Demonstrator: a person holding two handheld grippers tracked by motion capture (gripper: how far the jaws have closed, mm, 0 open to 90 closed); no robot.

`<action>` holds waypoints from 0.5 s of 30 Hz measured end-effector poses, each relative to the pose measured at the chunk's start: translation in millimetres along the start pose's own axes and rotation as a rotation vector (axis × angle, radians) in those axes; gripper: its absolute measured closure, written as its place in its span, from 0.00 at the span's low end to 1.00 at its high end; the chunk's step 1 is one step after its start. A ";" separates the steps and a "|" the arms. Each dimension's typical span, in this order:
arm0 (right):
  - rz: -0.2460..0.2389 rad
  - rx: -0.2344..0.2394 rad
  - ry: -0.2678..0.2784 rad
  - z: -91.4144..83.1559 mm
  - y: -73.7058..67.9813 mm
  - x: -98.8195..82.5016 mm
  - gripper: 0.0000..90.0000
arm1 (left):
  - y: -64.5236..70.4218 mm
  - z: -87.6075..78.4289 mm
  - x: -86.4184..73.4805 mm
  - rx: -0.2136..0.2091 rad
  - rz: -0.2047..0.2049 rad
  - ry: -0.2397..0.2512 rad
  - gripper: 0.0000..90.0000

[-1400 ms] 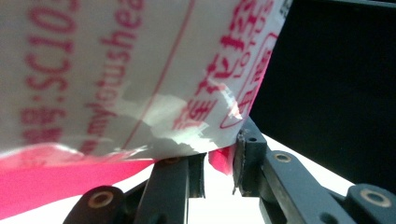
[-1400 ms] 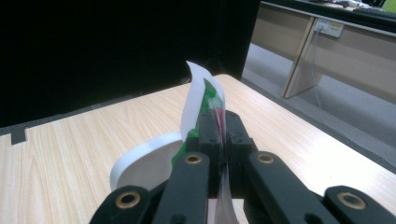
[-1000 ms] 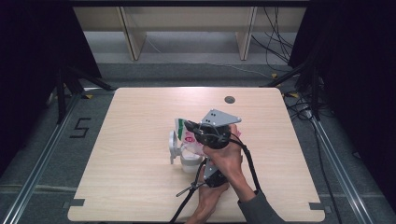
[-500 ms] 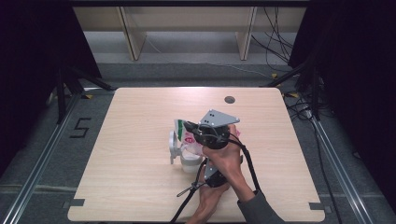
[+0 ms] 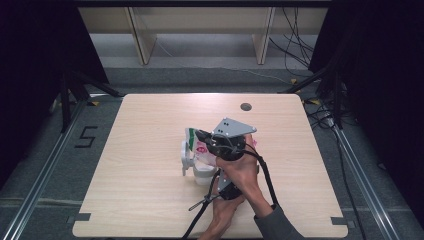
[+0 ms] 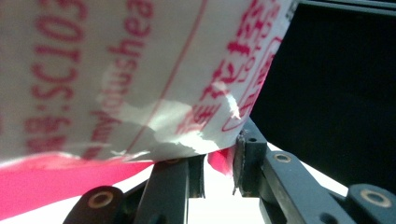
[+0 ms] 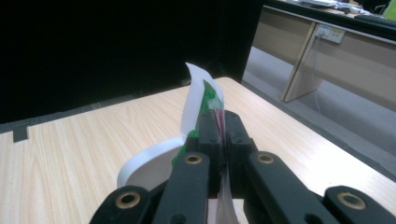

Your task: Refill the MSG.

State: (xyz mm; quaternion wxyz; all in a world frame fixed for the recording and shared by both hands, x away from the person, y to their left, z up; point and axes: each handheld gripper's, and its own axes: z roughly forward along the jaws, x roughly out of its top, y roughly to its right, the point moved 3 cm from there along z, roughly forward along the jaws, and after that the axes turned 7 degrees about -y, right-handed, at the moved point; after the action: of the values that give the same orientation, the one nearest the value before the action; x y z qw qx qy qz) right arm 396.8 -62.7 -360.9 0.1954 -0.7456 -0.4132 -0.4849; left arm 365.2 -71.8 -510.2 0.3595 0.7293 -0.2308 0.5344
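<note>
High view first: at the middle of the pale wooden table point(image 5: 150, 200) stands a white plastic jug with a handle point(image 5: 192, 162), and a white plastic pouch printed in green and pink-red point(image 5: 200, 146) is tilted over its mouth, its lower end touching or just inside the rim. The left gripper point(image 5: 227, 189), on the near side and under the person's hands point(image 5: 235, 200), has its jaws a little apart; in the left gripper view the pink bottom edge of the pouch point(image 6: 219, 161) sits between them, though I cannot tell whether the pads press on it. The right gripper point(image 5: 202, 137), with the grey three-cornered plate point(image 5: 232, 128) on top, is clamped tight on the pouch's upper edge, as the right gripper view shows point(image 7: 219, 122).

By my reading, the pouch is already raised and tipped over the jug; emptying it and setting it down remain. Whether anything flows I cannot tell.

Apart from a dark round hole point(image 5: 245, 106) toward its far right, the tabletop is bare. Grey carpet lies around it, with a floor mark "5" point(image 5: 86, 136) to the left, pale wooden furniture point(image 5: 200, 25) at the far side and loose cables point(image 5: 300, 30) to the far right.
</note>
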 end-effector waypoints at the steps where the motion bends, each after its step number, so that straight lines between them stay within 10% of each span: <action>1: 0.012 0.013 -0.007 0.6 -1.2 -0.4 0.99 | 2.9 3.0 0.6 -0.019 -0.036 0.042 0.85; 15: 0.016 0.026 -0.008 2.8 1.2 -2.0 0.99 | 3.2 3.0 -0.7 0.012 -0.042 0.051 0.85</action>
State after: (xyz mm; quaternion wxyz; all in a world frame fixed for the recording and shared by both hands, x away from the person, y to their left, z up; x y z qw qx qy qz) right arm 399.0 -62.3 -363.8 0.2070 -0.7483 -0.4144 -0.4749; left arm 364.5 -76.2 -510.5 0.3717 0.7223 -0.2031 0.5466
